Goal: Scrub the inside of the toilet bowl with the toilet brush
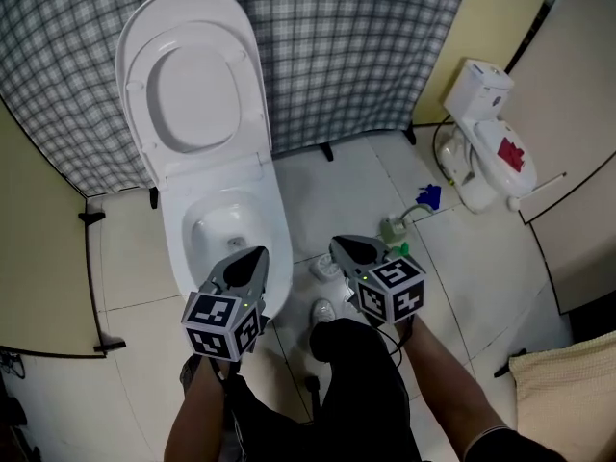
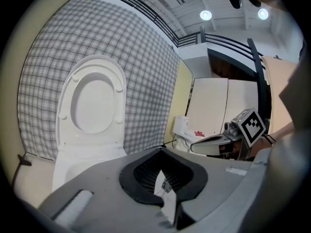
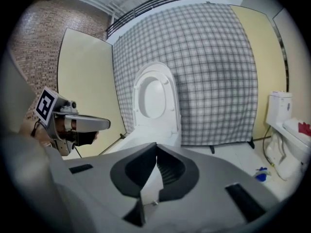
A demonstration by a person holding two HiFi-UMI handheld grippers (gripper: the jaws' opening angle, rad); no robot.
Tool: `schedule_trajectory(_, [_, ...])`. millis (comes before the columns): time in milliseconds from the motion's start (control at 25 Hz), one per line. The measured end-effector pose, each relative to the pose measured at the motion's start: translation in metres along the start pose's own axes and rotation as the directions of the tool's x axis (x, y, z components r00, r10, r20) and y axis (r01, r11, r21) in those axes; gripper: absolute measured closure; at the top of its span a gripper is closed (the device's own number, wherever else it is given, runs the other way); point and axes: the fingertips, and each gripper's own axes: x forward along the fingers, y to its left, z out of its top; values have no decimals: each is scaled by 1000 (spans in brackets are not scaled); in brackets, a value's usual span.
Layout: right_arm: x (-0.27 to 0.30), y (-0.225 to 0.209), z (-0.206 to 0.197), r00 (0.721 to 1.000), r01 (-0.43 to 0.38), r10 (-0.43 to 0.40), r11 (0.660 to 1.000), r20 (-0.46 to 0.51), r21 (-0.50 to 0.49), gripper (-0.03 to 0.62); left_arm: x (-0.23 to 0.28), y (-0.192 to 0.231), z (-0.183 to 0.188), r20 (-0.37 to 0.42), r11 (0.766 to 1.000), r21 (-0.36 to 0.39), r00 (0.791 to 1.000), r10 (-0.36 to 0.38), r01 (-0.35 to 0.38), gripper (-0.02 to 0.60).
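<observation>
Big to small:

- The plaid curtain is filling the backdrop.
- The toilet is standing left of centre in front of it. Its lid is being kept upright against the curtain, so the bowl is being left open, and nothing is being seen inside it.
- A second toilet is sitting well apart at right.
- The left gripper is being held near the bowl's front rim. Its jaws are being kept together with nothing between them.
- The right gripper is being held just beside it over the floor, likewise closed and empty (so no tool is being carried by either).

The toilet brush is not being identified for sure. The best candidate is the blue-ended item on the floor between the two toilets. A thin stem is being traced from it to a grey-green base, but it is too small to confirm.

Handling, as a judgement:
- A light tool is being expected, with a stiff, slick plastic handle and springy bristles.
- The handle should be pinched across its upper half, well clear of the head.
- A thin round shaft is likely to roll between the pads under scrubbing load, so a firm squeeze is being advised.

Writing:
- No brand is being made out anywhere.
- The red patch on the second toilet is not being read.
- Only square black-and-white codes are being shown on the marker cubes.
- A small sticker behind the left jaws is too blurred to read.
</observation>
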Motion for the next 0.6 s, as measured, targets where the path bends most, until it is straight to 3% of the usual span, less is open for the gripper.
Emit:
schedule_trajectory(240, [12, -37, -50, 990, 96, -93, 995, -108, 22, 579, 18, -8, -27, -48, 999, -16, 998, -32, 32, 572])
schedule_trajectory(600, [43, -73, -108, 957, 174, -158, 984, -242, 42, 577, 34, -2, -63, -98, 998, -45, 994, -44, 39, 572])
